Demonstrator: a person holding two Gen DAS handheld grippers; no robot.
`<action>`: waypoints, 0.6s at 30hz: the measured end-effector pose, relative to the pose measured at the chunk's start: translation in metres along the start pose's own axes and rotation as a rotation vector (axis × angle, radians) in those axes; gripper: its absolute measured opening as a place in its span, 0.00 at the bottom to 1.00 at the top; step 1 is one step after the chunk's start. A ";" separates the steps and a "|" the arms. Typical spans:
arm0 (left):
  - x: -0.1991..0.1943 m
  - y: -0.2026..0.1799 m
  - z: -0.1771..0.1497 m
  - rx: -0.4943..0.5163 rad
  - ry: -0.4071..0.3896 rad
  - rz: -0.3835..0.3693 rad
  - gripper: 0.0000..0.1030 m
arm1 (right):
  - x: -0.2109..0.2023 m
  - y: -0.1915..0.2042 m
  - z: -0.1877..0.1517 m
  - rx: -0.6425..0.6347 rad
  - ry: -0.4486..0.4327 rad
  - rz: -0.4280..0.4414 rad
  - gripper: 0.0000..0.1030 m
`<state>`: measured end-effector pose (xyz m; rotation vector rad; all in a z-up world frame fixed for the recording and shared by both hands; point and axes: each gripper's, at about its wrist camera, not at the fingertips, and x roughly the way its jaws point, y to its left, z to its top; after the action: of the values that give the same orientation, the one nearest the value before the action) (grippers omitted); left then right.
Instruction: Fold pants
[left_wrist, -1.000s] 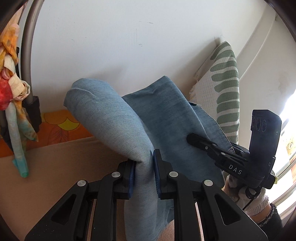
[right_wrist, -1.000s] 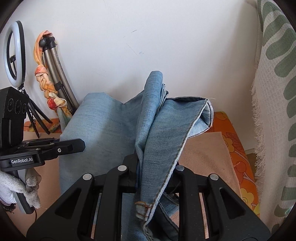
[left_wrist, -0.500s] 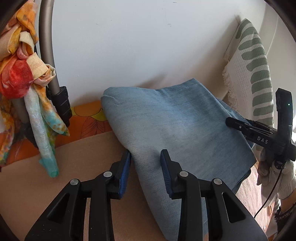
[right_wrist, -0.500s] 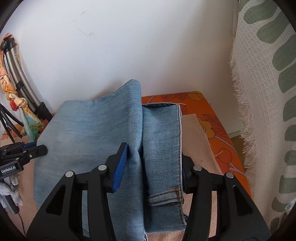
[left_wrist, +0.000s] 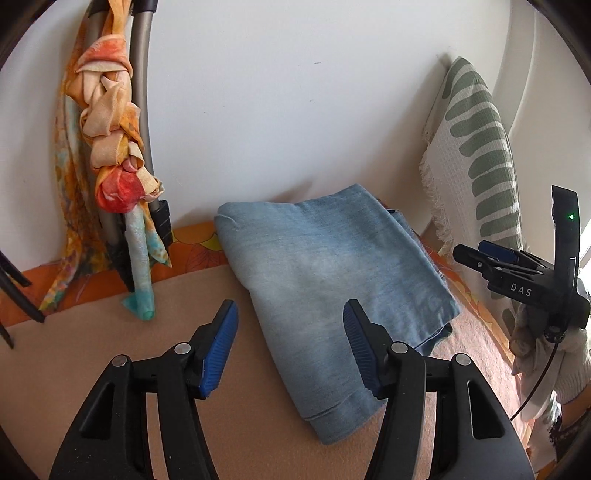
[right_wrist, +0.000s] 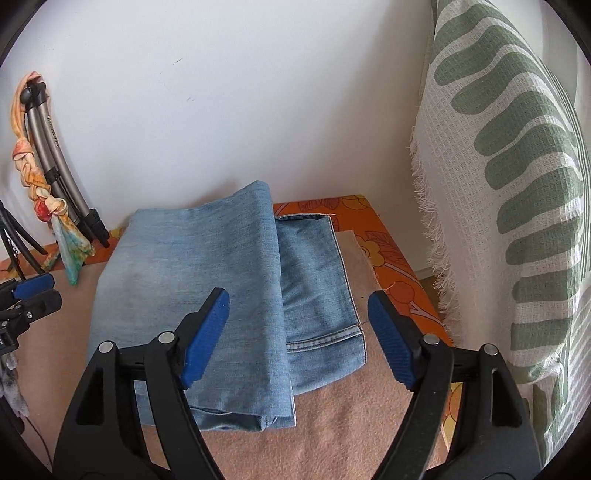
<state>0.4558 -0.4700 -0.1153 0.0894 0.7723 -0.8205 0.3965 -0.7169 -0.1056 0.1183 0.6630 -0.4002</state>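
Observation:
The light blue denim pants (left_wrist: 332, 273) lie folded in a flat stack on the beige mat (left_wrist: 92, 354), near the white wall. In the right wrist view the pants (right_wrist: 207, 273) show a top layer over a lower layer with a hemmed edge at the right. My left gripper (left_wrist: 290, 343) is open and empty, just above the near left part of the stack. My right gripper (right_wrist: 297, 332) is open and empty above the near right part. The right gripper also shows at the right of the left wrist view (left_wrist: 517, 273), and the left one at the left edge of the right wrist view (right_wrist: 26, 295).
A tripod with a knotted orange scarf (left_wrist: 114, 158) leans against the wall at the left. A white and green patterned throw (right_wrist: 517, 192) hangs at the right. An orange floral cloth (right_wrist: 388, 251) lies under the mat, and its right edge drops off near the throw.
Both grippers were shut on lifted denim, then laid it down over the stack, opened and drew back. The pants now lie flat and free.

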 end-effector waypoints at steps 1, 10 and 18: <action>-0.005 -0.004 0.000 0.001 -0.006 0.002 0.56 | -0.008 0.001 -0.002 -0.004 -0.007 -0.003 0.79; -0.074 -0.022 -0.023 0.036 -0.048 -0.016 0.57 | -0.093 0.021 -0.023 -0.027 -0.083 -0.023 0.90; -0.139 -0.030 -0.056 0.023 -0.078 -0.029 0.57 | -0.161 0.043 -0.053 -0.009 -0.130 -0.059 0.95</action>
<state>0.3427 -0.3837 -0.0598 0.0663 0.6921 -0.8561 0.2682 -0.6130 -0.0483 0.0640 0.5408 -0.4574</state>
